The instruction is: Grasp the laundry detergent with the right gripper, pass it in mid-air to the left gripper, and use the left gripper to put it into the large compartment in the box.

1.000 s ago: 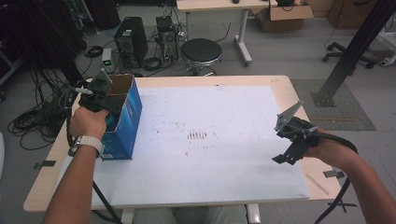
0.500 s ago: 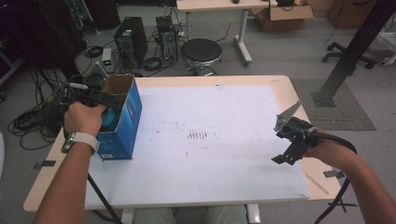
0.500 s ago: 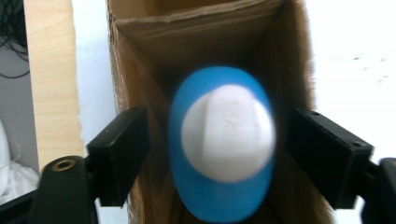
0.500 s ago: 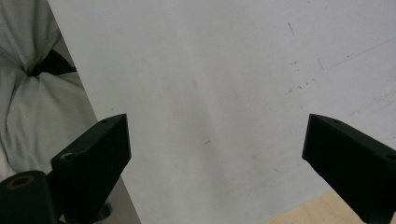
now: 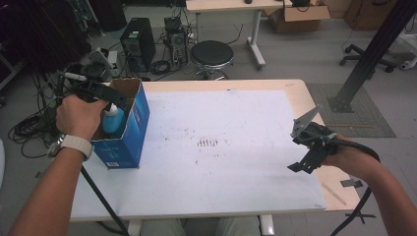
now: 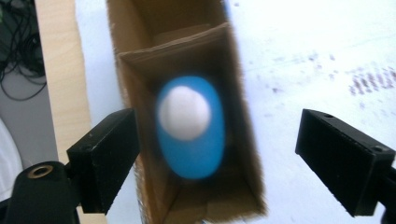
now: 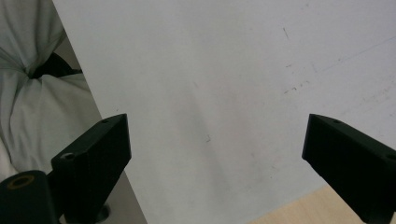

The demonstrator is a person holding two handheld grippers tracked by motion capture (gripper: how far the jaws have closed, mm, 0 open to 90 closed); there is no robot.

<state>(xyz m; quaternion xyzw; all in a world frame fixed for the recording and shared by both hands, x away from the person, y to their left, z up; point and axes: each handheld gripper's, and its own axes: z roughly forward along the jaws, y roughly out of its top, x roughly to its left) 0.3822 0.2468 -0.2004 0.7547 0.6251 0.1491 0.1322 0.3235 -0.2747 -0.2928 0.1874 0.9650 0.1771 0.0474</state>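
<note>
At the near right edge of the tabletop (image 5: 236, 191), the right tongs (image 5: 306, 145) hover above the white sheet (image 5: 221, 162) with jaws spread wide and nothing between them; in the right gripper view they look down on bare sheet beside the near edge, with the person's light clothing (image 7: 28, 93) below. Faint dark marks (image 5: 209, 143) sit near the middle of the sheet. Farther off, by the left edge, a blue cardboard box (image 5: 129, 132) stands upright with its top open, and a blue bottle with a white cap (image 5: 114, 119) stands inside it. The left tongs (image 5: 98, 92) are held over the box opening; the left gripper view looks straight down on the blurred bottle (image 6: 189, 126), jaws wide apart and clear of it
</note>
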